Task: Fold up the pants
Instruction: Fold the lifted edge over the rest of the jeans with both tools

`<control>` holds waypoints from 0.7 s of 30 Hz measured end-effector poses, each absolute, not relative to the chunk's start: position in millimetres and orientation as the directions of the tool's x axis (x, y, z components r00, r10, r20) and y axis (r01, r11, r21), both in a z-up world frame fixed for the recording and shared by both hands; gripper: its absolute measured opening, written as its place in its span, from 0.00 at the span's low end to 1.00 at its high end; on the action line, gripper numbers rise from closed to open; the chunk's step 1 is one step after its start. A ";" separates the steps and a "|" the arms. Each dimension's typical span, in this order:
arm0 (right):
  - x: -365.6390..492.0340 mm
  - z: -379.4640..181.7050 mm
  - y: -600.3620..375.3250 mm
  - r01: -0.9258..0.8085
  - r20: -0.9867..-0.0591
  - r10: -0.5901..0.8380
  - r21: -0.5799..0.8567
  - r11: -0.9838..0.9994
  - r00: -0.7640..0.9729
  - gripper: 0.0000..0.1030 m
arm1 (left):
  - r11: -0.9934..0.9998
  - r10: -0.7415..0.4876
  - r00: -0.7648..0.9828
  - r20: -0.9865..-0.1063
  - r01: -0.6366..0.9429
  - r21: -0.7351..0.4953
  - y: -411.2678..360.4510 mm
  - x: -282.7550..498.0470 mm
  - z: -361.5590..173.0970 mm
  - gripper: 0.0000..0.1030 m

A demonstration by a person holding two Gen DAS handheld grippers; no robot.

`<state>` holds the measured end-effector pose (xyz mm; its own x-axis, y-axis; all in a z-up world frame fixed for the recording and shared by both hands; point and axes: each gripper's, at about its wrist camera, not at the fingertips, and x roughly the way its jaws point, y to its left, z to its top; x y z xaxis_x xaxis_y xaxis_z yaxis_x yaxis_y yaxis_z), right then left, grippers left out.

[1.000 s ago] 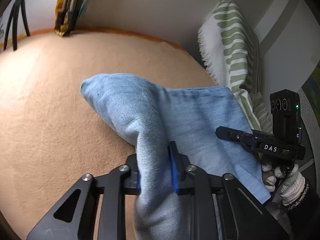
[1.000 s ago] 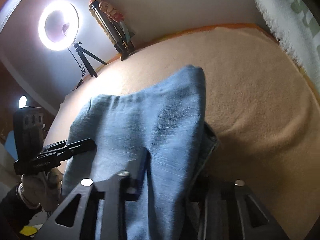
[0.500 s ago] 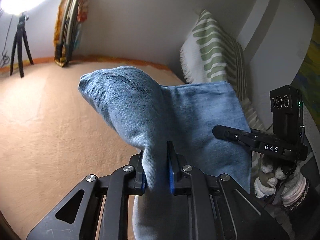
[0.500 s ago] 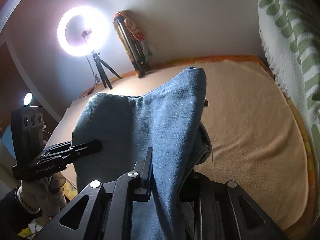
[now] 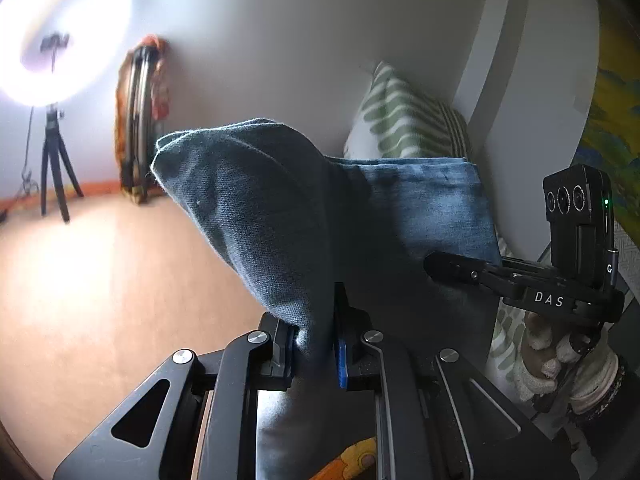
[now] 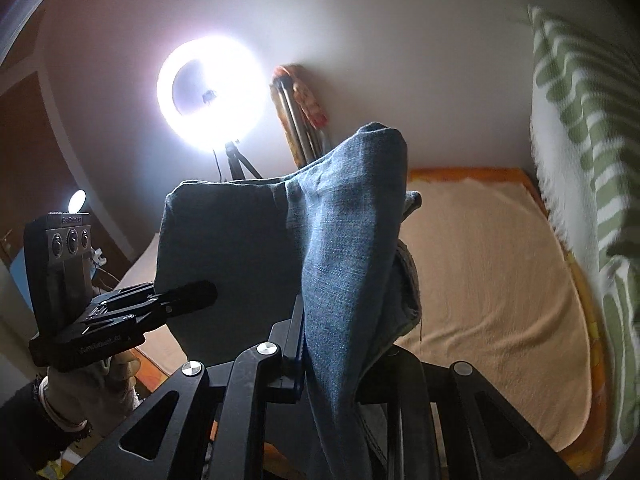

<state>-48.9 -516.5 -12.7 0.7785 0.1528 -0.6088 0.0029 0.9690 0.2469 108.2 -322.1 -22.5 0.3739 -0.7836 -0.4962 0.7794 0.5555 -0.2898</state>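
Blue denim pants [image 5: 260, 208] hang bunched in the air above the bed, held by both grippers. In the left wrist view my left gripper [image 5: 314, 340] is shut on a fold of the denim between its blue pads. The right gripper [image 5: 434, 261] reaches into the cloth from the right, held by a gloved hand [image 5: 560, 360]. In the right wrist view the pants [image 6: 352, 220] drape over my right gripper [image 6: 340, 344], which is shut on them; its right finger is hidden under cloth. The left gripper [image 6: 206, 290] grips the far edge at the left.
A bed with a peach blanket [image 6: 480, 260] lies below and ahead. A green-and-white striped pillow [image 6: 580, 120] stands along the right wall. A lit ring light [image 6: 208, 96] on a tripod and a folded stand [image 5: 138, 120] stand at the far wall.
Both grippers have risen together, lifting the pants off the blanket. The views have tilted up, bringing the ring light and wall into sight. Both grips have held.
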 end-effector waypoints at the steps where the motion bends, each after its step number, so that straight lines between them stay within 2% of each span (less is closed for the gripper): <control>1: -48.7 -7.1 -514.7 0.000 -0.603 0.152 0.244 0.970 0.783 0.16 | 0.555 -0.785 0.380 -0.490 0.781 -0.285 -321.2 108.6 -17.8 0.13; 10: -32.2 52.4 -504.0 -0.040 -0.518 0.142 0.203 0.978 0.844 0.16 | 0.563 -0.790 0.447 -0.419 0.800 -0.209 -320.1 127.6 42.7 0.13; 21: 23.1 73.4 -521.6 -0.035 -0.492 0.131 0.199 0.979 0.860 0.16 | 0.567 -0.784 0.456 -0.420 0.802 -0.189 -352.0 174.3 53.5 0.13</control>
